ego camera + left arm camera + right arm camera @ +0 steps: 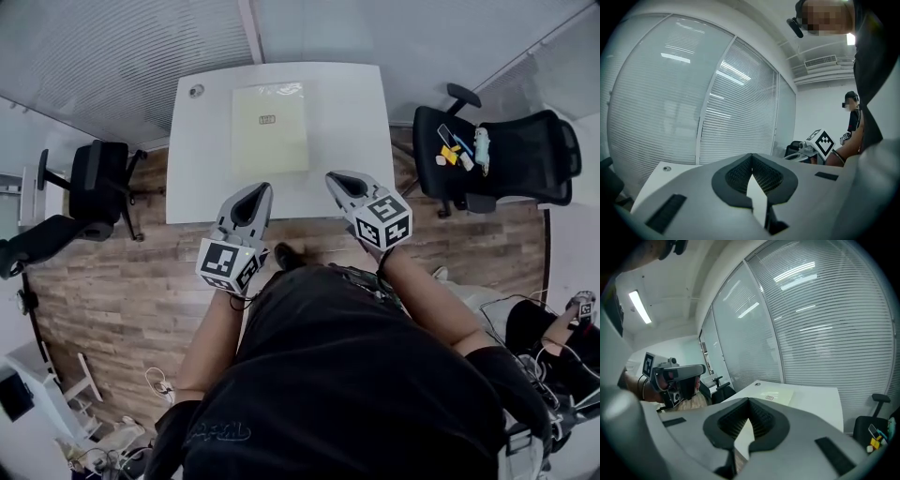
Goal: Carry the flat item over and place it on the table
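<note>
The sheet (270, 128) lies flat at the upper centre of the frame, on the 1 white table (347, 122). It carries 1 small label (267, 119), too small to read. At centre frame, the left tongs (261, 187) and right tongs (333, 176) hang over the table's near edge. Both are closed tip to tip with nothing between them. There are 2 black chairs: chair (98, 178) at left, and right chair (525, 150) at upper right, which holds small yellow, blue and white items.
</note>
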`<act>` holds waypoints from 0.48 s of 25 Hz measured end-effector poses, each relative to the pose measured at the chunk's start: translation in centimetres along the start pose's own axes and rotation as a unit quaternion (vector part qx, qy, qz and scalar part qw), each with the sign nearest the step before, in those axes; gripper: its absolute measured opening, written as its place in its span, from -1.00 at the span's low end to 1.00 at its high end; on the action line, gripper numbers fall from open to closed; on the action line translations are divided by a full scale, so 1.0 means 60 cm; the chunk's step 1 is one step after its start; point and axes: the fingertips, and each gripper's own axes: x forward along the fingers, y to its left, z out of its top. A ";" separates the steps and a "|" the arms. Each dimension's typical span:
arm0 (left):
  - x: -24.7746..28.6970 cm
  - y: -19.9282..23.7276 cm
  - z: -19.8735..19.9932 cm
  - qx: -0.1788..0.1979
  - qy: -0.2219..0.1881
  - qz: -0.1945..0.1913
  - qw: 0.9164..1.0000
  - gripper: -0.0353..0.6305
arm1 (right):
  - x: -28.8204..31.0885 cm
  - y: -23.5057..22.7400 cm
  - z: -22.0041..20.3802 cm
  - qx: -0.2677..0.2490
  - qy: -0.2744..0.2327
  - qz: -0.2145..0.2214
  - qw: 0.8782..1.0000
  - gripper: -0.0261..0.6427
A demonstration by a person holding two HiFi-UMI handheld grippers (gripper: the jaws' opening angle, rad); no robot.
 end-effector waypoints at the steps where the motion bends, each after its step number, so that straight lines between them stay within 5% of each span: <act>1: 0.004 -0.013 -0.001 0.002 0.000 -0.001 1.000 -0.85 | -0.010 -0.003 -0.004 0.000 -0.002 0.001 1.000 -0.86; 12: -0.013 -0.124 -0.017 0.025 0.003 0.018 1.000 -0.85 | -0.107 0.019 -0.038 -0.011 -0.017 0.031 0.999 -0.86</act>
